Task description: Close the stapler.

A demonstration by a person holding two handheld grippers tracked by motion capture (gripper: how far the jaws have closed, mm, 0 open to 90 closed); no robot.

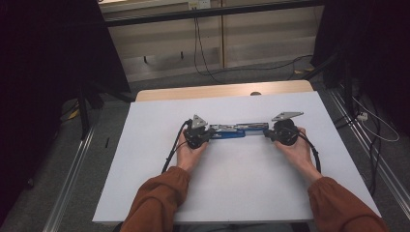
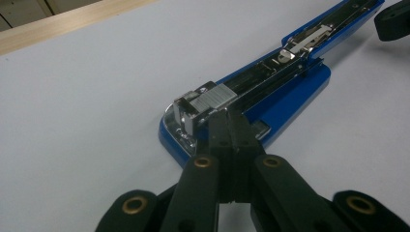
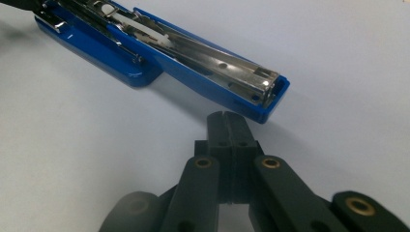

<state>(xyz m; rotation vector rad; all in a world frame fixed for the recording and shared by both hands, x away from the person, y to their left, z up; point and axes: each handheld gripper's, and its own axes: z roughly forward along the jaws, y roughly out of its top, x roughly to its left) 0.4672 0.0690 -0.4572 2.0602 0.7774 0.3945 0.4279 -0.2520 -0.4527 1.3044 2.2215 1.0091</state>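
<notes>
The blue stapler (image 1: 237,130) lies flat open between my closed left tongs (image 2: 228,113) and closed right tongs (image 3: 227,116), both empty.

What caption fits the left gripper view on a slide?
Shut left gripper pressing its tip against the staple end of an opened blue stapler on a white table.

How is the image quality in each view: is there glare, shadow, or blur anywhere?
High view: the white table is evenly lit, the room's sides very dark. Left gripper view: the blue stapler is sharp, with glare on its metal tip; the left gripper looks slightly soft at the bottom. Right gripper view: bright glints on the stapler's rail, a soft shadow beneath it, and the right gripper is blurred low down.
</notes>
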